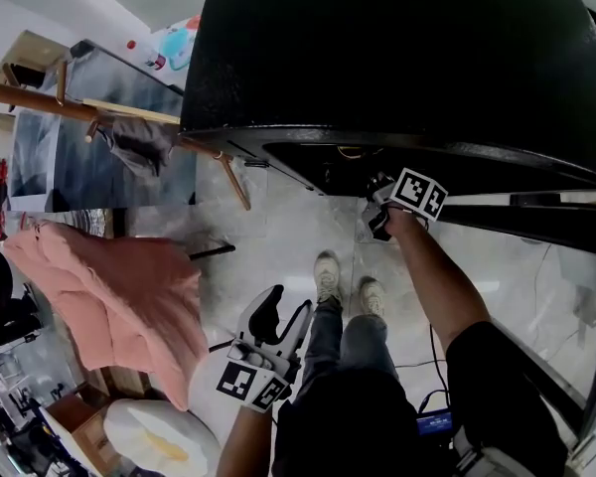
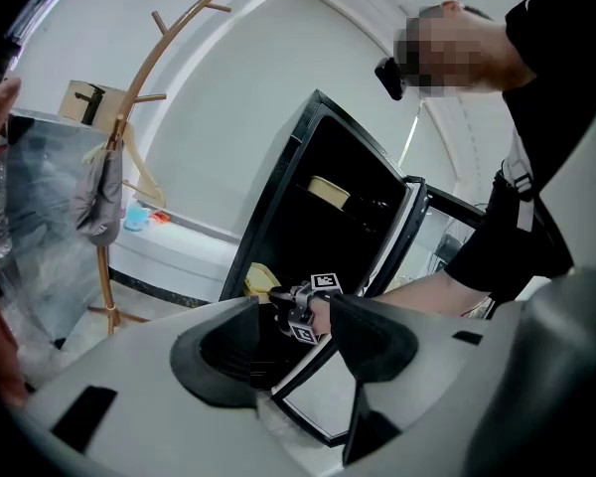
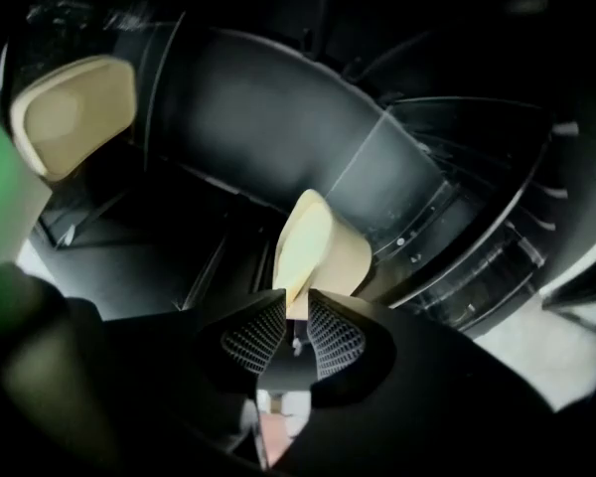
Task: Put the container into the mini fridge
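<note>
We hold the right forearm stretched out straight and bare towards the open mini fridge, with the right gripper reaching into its dark interior. The left gripper hangs low and close to the body, aimed at the fridge from further back. Its fingers stand wide apart with nothing between them.

The right gripper's fingers, with their mesh-patterned pads, have come close together. They pinch the thin lower edge of the container, a smooth, pale cream tub with rounded corners that sits tilted. It is already inside the fridge, in the lower part of the compartment. A second cream tub of the same rounded shape sits higher up in the fridge.

The fridge is black, with a finely speckled top, and its door stands swung open. The floor is pale and marbled. A pink quilted cloth is heaped at the left, near a curved wooden coat rack.

The fridge interior is very dark, so its shelves are hard to make out, and we cannot identify a green blur at the left edge of the right gripper view.
</note>
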`<state>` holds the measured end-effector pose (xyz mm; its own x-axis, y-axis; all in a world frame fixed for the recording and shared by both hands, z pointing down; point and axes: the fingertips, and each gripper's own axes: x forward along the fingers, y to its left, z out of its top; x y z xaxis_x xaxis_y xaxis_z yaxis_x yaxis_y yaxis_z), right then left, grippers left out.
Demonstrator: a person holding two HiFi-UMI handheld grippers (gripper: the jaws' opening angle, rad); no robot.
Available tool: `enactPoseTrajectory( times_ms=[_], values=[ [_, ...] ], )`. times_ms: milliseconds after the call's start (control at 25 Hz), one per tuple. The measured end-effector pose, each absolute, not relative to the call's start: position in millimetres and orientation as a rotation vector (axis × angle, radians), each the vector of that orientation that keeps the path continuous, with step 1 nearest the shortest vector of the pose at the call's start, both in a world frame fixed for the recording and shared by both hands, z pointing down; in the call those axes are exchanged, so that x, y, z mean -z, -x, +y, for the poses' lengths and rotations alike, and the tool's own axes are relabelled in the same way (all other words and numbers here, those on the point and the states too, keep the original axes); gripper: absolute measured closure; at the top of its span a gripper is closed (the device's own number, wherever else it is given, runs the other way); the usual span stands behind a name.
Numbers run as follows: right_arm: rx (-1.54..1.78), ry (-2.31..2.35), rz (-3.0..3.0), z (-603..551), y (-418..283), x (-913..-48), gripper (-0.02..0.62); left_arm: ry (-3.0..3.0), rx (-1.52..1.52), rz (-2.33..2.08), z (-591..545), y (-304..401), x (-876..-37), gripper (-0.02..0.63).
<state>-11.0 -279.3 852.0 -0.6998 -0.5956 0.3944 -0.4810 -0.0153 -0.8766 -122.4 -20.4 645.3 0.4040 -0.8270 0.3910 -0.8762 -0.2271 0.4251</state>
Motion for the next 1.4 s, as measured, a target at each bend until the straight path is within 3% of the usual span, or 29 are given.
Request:
enactPoseTrajectory(
  times_ms=[480, 720, 1120, 1400],
  values=[
    [1.571, 1.007, 2.52, -191.5, 3.6, -738.4, 0.528, -2.146, -0.051, -1.543, -15.0, 97.1, -582.9, 0.368],
    [1.165, 0.872, 2.835, -164.1, 18.8, -642.1, 0.559, -2.247, 0.002, -1.652, -31.0, 107.9, -532.1, 0.38],
    [0.789, 0.846, 2.833, -143.2, -46.4, -466.7, 0.562, -2.341, 0.109, -1.707, -49.2, 73.5, -433.0, 0.422],
    [0.588, 0.979, 2.741, -123.8, -82.0, -414.1, 0.563, -2.432, 0.082, -1.658, -67.3, 85.6, -412.2, 0.463]
  ],
)
